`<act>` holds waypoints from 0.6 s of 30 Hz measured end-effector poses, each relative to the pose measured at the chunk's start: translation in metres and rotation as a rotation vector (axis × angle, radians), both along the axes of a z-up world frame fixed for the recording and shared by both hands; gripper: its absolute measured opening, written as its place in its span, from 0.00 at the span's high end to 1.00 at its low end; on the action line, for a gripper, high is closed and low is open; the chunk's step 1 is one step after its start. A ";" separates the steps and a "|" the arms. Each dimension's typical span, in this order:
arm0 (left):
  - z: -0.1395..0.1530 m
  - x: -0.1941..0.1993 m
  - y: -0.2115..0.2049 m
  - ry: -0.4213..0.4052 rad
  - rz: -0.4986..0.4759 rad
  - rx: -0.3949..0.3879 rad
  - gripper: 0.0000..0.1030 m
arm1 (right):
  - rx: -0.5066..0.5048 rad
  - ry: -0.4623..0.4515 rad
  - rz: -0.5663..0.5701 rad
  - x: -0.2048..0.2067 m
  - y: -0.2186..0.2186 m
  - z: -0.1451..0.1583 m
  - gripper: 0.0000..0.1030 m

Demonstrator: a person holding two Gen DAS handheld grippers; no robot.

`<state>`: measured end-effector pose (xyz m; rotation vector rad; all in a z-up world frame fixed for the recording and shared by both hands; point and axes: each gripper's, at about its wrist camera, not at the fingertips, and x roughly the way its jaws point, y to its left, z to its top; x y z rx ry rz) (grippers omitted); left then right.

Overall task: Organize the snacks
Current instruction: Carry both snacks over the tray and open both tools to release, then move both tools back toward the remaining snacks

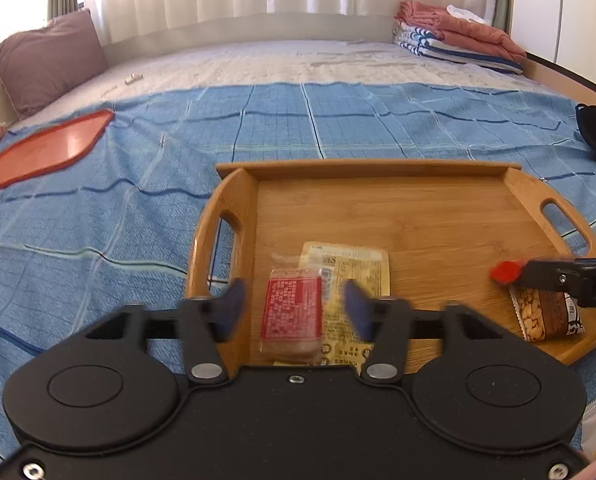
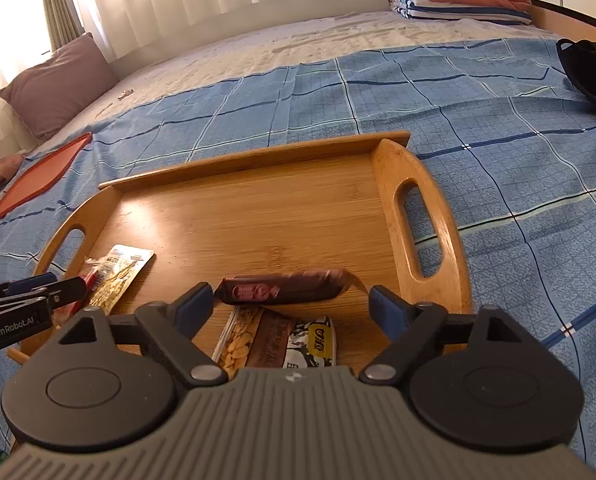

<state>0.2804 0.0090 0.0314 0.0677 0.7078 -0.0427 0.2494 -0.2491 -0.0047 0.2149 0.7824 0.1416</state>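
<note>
A wooden tray [image 1: 426,204] with cut-out handles sits on a blue checked blanket [image 1: 98,216] spread over the bed.

The left tool [image 1: 294,304] stands released, its blue pads apart. Between them lies a red-labelled snack packet [image 1: 292,312], touched by neither pad and resting partly on a flat yellow packet [image 1: 358,276] near the tray's left handle.

The right tool [image 2: 292,300] is also released, its jaws spread wide. A dark brown snack bar [image 2: 282,286] lies crosswise in the gap, clear of both pads. Just nearer the camera a peanut packet [image 2: 274,340] lies flat on the tray floor, partly hidden under the tool's body.

An orange tray [image 1: 46,152] lies well apart at the left on the blanket, and folded bedding [image 1: 454,36] is stacked at the far right corner of the bed.
</note>
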 end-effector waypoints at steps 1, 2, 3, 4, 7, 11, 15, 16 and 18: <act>0.002 -0.003 0.000 -0.011 -0.004 0.006 0.27 | -0.002 -0.005 0.008 -0.002 0.000 0.002 0.11; 0.005 -0.006 -0.001 -0.022 -0.009 0.009 0.24 | -0.004 -0.012 0.015 -0.005 0.000 0.004 0.10; 0.008 -0.008 -0.001 -0.029 -0.015 0.010 0.23 | -0.006 -0.017 0.020 -0.007 0.000 0.007 0.08; 0.011 -0.011 -0.001 -0.032 -0.020 0.008 0.21 | -0.009 -0.025 0.023 -0.010 -0.001 0.010 0.06; 0.020 -0.020 0.001 -0.036 -0.033 -0.010 0.18 | -0.011 -0.059 0.029 -0.019 -0.003 0.022 0.02; 0.033 -0.041 0.003 -0.064 -0.062 -0.012 0.15 | 0.010 -0.099 0.044 -0.037 -0.007 0.038 0.01; 0.046 -0.072 0.004 -0.108 -0.091 -0.017 0.13 | 0.014 -0.139 0.070 -0.060 -0.006 0.050 0.00; 0.049 -0.080 0.005 -0.116 -0.097 -0.024 0.11 | 0.010 -0.148 0.078 -0.067 -0.004 0.052 0.00; 0.055 -0.096 0.007 -0.129 -0.105 -0.038 0.10 | -0.002 -0.167 0.093 -0.081 -0.002 0.055 0.00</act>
